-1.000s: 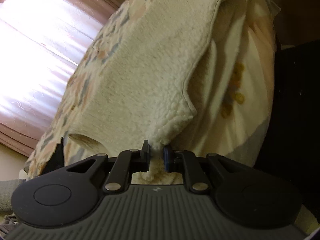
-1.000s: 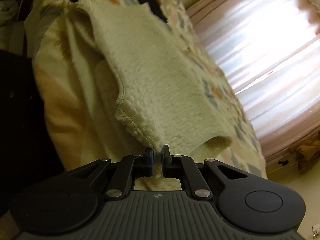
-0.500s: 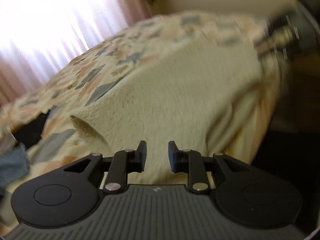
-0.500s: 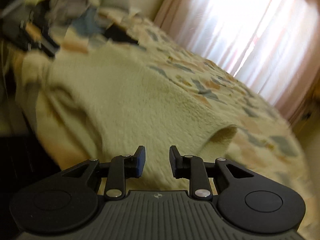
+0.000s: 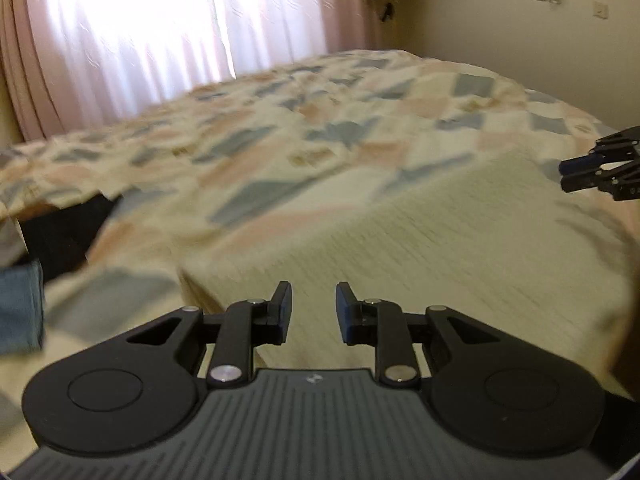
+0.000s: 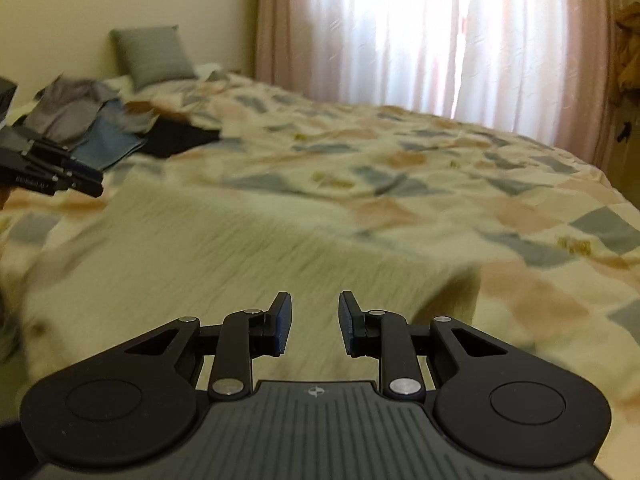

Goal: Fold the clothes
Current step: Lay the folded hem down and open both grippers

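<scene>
Fleece garment [image 5: 460, 240], cream and nubbly, lies spread flat on the near part of the bed [image 5: 320, 120], its fold edge running along the near left side in the left wrist view and its far edge meeting the patchwork bedspread. Both grippers hang just above it and are empty: the left gripper [image 5: 312, 312] has its jaws spread a little with nothing between the pads, and the right gripper [image 6: 314, 320] stands the same way, a small clear gap over the fleece. Their jaws have just been opening, and no cloth sits in either. Each shows at the edge of the other's view, so they flank the garment from opposite sides. The step in hand looks like the release after laying a fold, with the next grasp to come. To do it well, I would pick matching points on the two sides of the fleece so the next fold lands square, pinch only the layers meant to move, and lift both sides together. Thick pile may slip or drag the lower layer along. Farther off, a heap of other clothes [image 6: 100, 128] and a grey pillow [image 6: 152, 56] lie at the far left, with curtains [image 6: 420, 32] behind.
</scene>
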